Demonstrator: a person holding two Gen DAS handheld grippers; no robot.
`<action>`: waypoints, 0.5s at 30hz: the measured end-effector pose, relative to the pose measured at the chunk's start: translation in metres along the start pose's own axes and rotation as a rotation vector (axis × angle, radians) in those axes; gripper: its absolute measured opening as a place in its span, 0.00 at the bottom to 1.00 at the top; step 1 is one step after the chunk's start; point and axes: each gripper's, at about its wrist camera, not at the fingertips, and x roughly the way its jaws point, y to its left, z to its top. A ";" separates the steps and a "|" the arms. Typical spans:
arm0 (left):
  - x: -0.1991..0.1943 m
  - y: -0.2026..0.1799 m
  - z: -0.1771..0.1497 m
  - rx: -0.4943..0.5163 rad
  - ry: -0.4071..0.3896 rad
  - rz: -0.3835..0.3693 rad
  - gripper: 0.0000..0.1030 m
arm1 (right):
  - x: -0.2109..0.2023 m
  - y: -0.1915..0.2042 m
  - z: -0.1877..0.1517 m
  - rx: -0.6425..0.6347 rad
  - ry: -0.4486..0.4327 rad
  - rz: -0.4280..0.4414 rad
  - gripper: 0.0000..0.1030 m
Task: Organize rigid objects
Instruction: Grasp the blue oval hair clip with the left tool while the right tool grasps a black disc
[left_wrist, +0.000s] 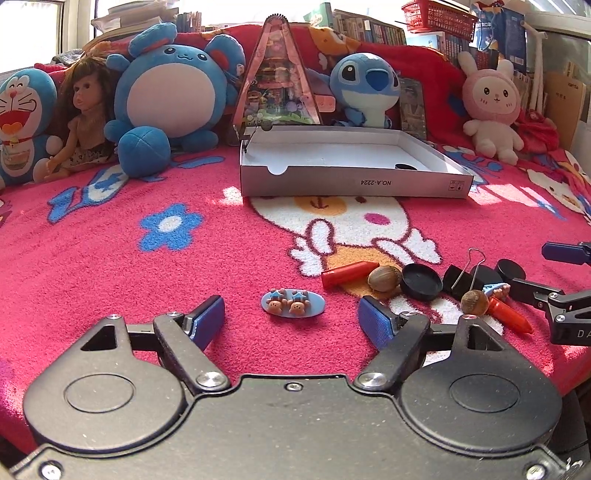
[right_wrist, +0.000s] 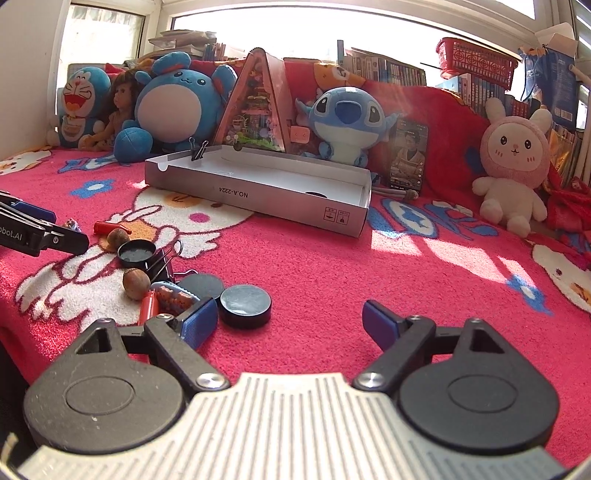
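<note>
A pink blanket (left_wrist: 229, 258) with cartoon prints covers the whole surface, and a row of plush toys (left_wrist: 173, 96) sits along its far edge. In front of them lies a shallow grey box (left_wrist: 354, 181), open at the top, with a binder clip (right_wrist: 198, 148) clipped upright on its far wall and one dark round piece lying inside near the right end.

The left gripper (left_wrist: 291, 314) is held low and level over the blanket, pointing toward the box, its blue-padded jaws spread wide and holding nothing. Between the two pads, just ahead of them, lies a blue oval hair clip (left_wrist: 293, 302) with two little bears on it.

The right gripper (right_wrist: 290, 321) is held low as well (angled a bit toward the box's right corner), its jaws also wide apart and empty. A black round cap (right_wrist: 245, 306) lies just inside its left finger (right_wrist: 197, 325).

The other small pieces sit in a loose pile between the two grippers: a red crayon (left_wrist: 349, 275), a nut (left_wrist: 384, 278), a black dish-like lid (left_wrist: 421, 282), a black binder clip (left_wrist: 461, 278), a second nut (left_wrist: 474, 302) and a second red crayon (left_wrist: 511, 317), all close together or touching.
</note>
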 end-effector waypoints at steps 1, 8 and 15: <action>0.000 -0.001 0.000 0.004 -0.003 0.000 0.68 | 0.001 0.000 0.000 0.000 0.003 0.003 0.87; -0.001 -0.003 0.001 0.027 -0.009 -0.031 0.46 | 0.004 0.005 0.001 0.003 0.017 0.021 0.74; 0.000 -0.002 0.002 0.015 -0.008 -0.028 0.34 | 0.006 0.009 0.004 0.009 0.021 0.048 0.61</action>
